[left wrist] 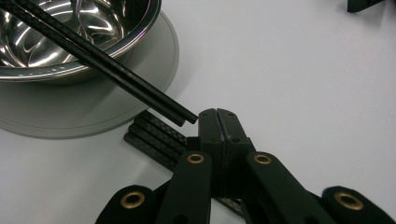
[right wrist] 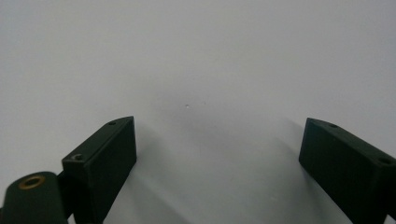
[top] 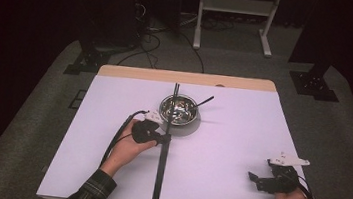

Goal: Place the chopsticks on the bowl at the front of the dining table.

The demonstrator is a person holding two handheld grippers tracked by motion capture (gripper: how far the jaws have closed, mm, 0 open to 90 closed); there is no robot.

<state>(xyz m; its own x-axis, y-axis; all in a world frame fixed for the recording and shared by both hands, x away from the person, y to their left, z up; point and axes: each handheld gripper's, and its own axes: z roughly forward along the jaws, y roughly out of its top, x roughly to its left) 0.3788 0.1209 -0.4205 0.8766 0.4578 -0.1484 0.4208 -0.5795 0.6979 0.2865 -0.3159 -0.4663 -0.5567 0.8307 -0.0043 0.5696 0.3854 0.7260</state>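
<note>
A shiny steel bowl (top: 179,109) (left wrist: 70,70) stands at the middle of the white table (top: 229,151). Two black chopsticks (top: 175,93) (left wrist: 116,70) lie across its rim, their near ends just short of my left gripper (top: 162,138) (left wrist: 218,116). That gripper is shut, jaws pressed together with nothing between them, over a flat woven black strip (top: 159,178) (left wrist: 154,137). My right gripper (top: 254,181) (right wrist: 217,140) rests near the table's front right, open wide over bare white surface.
A thin dark utensil handle (top: 205,101) sticks out of the bowl to the right. The black strip runs down the table's middle to the front edge. A white frame stand (top: 235,5) and cables lie on the floor beyond the table.
</note>
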